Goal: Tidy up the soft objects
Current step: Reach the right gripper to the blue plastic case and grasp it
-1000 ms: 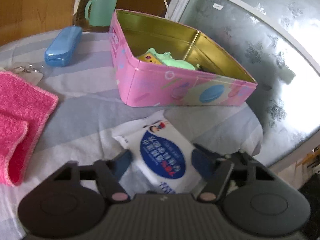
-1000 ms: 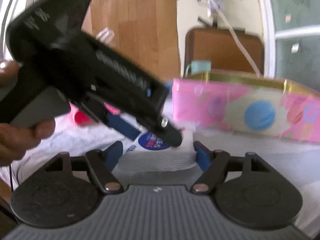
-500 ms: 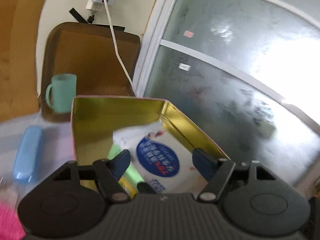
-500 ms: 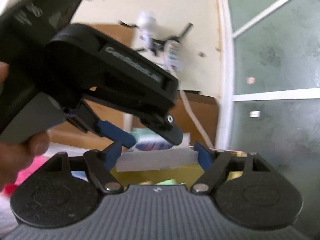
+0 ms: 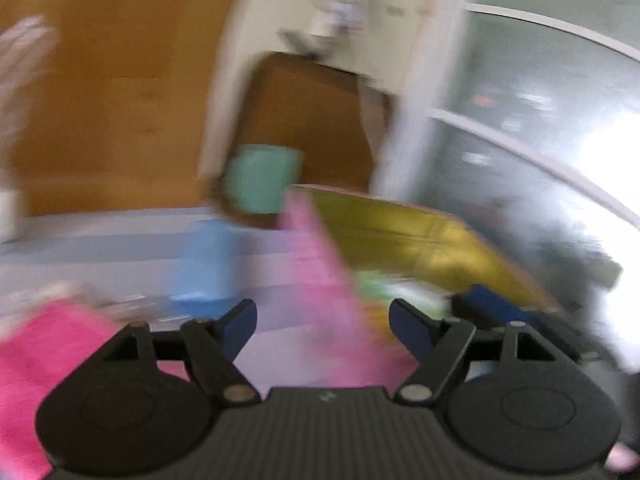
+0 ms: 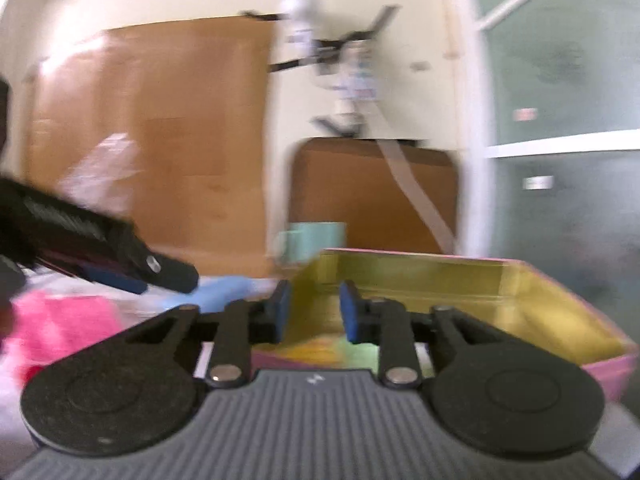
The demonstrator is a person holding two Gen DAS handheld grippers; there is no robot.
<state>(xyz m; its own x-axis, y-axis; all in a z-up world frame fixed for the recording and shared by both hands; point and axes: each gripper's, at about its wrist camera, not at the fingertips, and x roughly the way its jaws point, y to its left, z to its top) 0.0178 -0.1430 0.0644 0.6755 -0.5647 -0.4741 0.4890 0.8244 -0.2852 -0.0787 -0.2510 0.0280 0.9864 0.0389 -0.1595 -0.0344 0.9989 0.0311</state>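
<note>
Both views are blurred by motion. The pink tin box [image 5: 316,264] with a gold inside [image 6: 440,280] stands on the striped cloth. Green and yellow soft things [image 5: 384,288] lie inside it. My left gripper [image 5: 322,320] is open and empty, just in front of the box's near corner. My right gripper [image 6: 311,312] is empty with its jaws narrowed to a small gap, over the box's near rim. The white tissue pack is not visible in either gripper. A pink towel [image 5: 44,344] lies at the left, also in the right wrist view [image 6: 60,324].
A blue case [image 5: 204,264] lies left of the box. A green mug [image 5: 260,180] stands behind it before a brown chair back [image 6: 372,196]. Frosted glass panels [image 5: 540,152] are at the right. The left gripper's body [image 6: 100,256] shows at the right wrist view's left.
The white tissue pack both grippers carried over the box is out of their jaws. The left gripper has swung left and back. The right jaws have narrowed.
</note>
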